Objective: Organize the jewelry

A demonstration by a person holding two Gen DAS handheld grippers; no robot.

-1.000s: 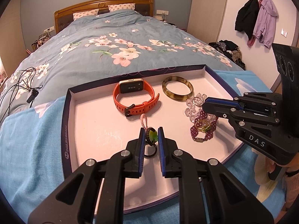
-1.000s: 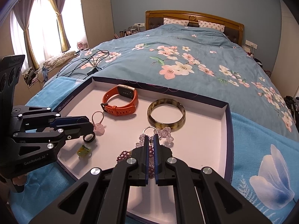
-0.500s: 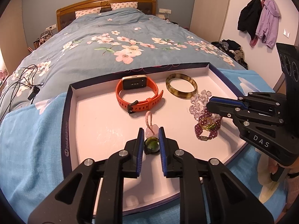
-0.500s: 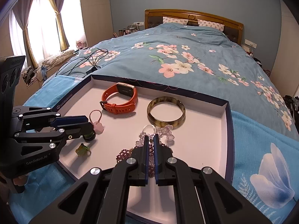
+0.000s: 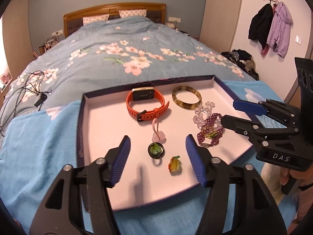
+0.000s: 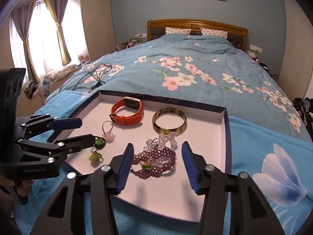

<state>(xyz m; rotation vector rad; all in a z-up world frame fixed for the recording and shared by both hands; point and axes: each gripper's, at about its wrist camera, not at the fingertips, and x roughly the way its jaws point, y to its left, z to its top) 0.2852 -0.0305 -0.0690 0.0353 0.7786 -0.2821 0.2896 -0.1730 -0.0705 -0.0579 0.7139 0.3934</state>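
Both your left gripper (image 5: 157, 152) and right gripper (image 6: 157, 162) are opening, fingers apart, empty; advancing carelessly could scatter the green ring (image 5: 156, 150) or tangled purple beads (image 6: 156, 161).

The room is bright — daylight pours in through the window (image 6: 42, 45) and glares white. The tray (image 5: 101, 117) shows soft dark shadows. Both pictures bend at the edges — corners go black. Far things look slightly fuzzy.
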